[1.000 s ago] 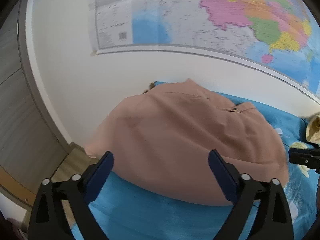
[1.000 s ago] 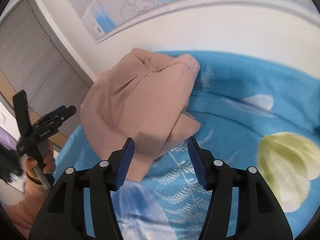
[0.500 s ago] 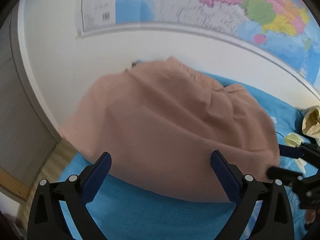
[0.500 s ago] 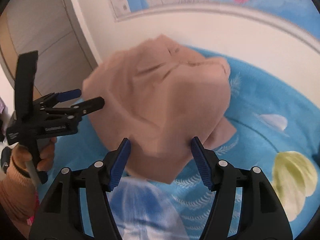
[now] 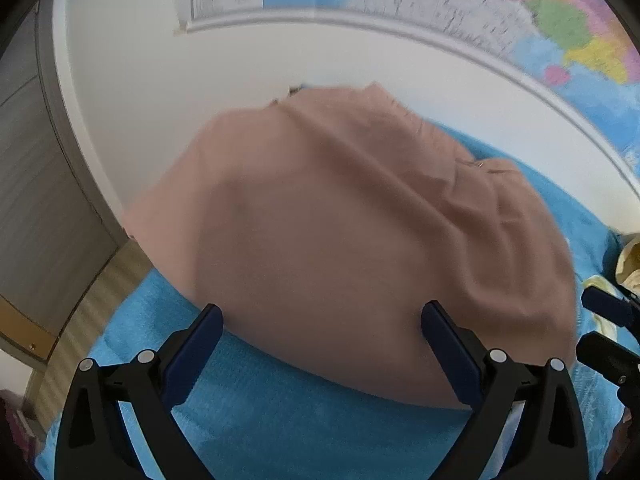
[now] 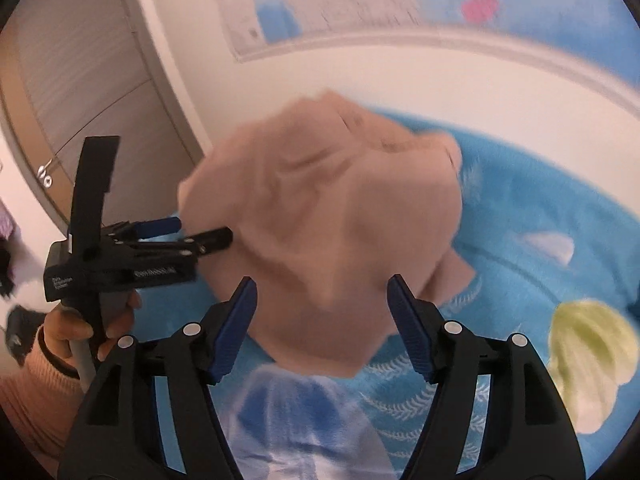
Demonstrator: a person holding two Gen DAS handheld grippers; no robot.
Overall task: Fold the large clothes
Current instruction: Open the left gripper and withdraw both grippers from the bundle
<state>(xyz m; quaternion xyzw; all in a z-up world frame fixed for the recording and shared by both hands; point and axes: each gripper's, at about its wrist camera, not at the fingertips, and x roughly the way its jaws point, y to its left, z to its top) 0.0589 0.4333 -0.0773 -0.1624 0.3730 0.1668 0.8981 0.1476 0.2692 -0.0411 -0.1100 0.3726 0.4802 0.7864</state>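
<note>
A peach-coloured garment (image 5: 340,240) lies folded in a rumpled heap on the blue bedspread (image 5: 280,420), close to the white wall. My left gripper (image 5: 320,336) hovers at its near edge, open wide, with nothing between the pads. Seen from the right wrist, the same garment (image 6: 332,220) lies just beyond my right gripper (image 6: 324,312). That gripper's jaws are opening and its pads (image 6: 240,320) stand clear of the cloth. The left gripper (image 6: 204,230) shows at the heap's left side, held by a hand (image 6: 80,328).
A large wall map (image 5: 440,12) hangs above the bed. A grey wardrobe door (image 6: 80,80) and a strip of wooden floor (image 5: 92,304) lie to the left. A pale yellow cloth (image 5: 628,256) sits at the right, and the bedspread carries a yellow-green print (image 6: 588,352).
The left gripper has dropped closer to the garment's near edge. The right gripper has swung left over the garment with its jaws spreading wider. The garment itself stays put.
</note>
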